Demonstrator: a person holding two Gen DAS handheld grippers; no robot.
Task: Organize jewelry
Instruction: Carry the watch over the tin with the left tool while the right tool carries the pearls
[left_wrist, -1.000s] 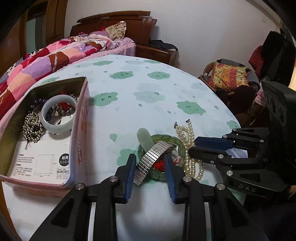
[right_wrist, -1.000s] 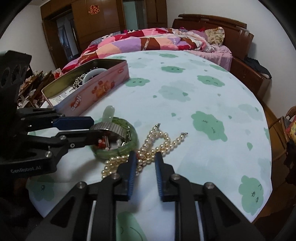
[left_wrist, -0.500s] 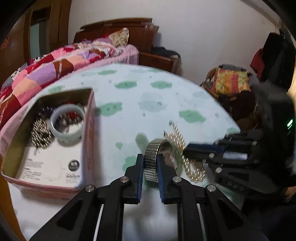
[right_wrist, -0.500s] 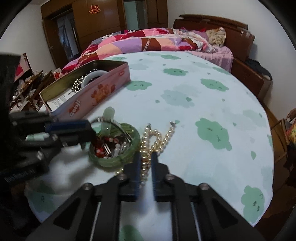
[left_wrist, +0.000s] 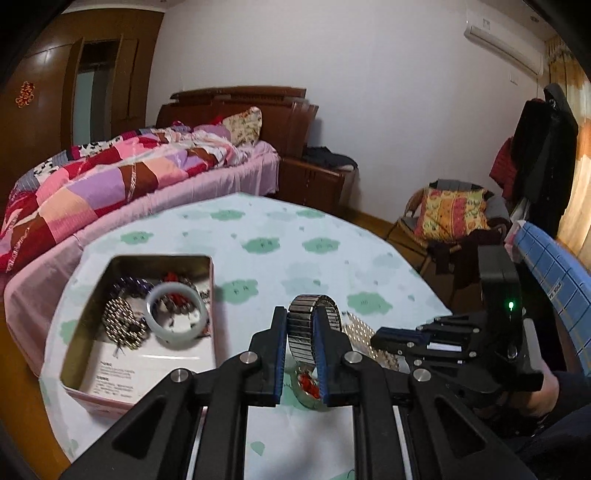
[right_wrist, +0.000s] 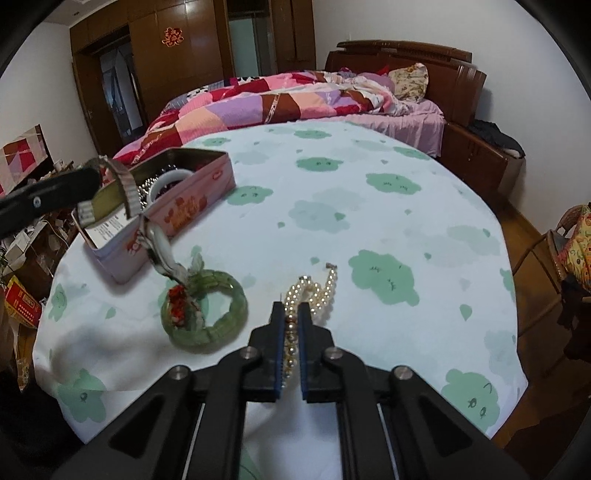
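Seen from the right wrist, the round table (right_wrist: 369, 206) lies bare from twelve through three o'clock, open passage out to its rim. At ten o'clock the pink tin (right_wrist: 177, 206) stands as a wall, open on top. The green bangle (right_wrist: 207, 314) lies at nine o'clock beside the right gripper (right_wrist: 291, 328), whose pads pinch the pearl necklace (right_wrist: 317, 291). The left gripper (left_wrist: 300, 332) hangs clamped on a metal stretch band (left_wrist: 308, 325), just right of the tin, crowding that side.

Tin (right_wrist: 173, 206) sits left of and beyond the right gripper (right_wrist: 291, 332) — bangle (right_wrist: 207, 314) just left, pearl strand (right_wrist: 314, 291) between its fingers (trailing ahead), all on the table (right_wrist: 369, 221).
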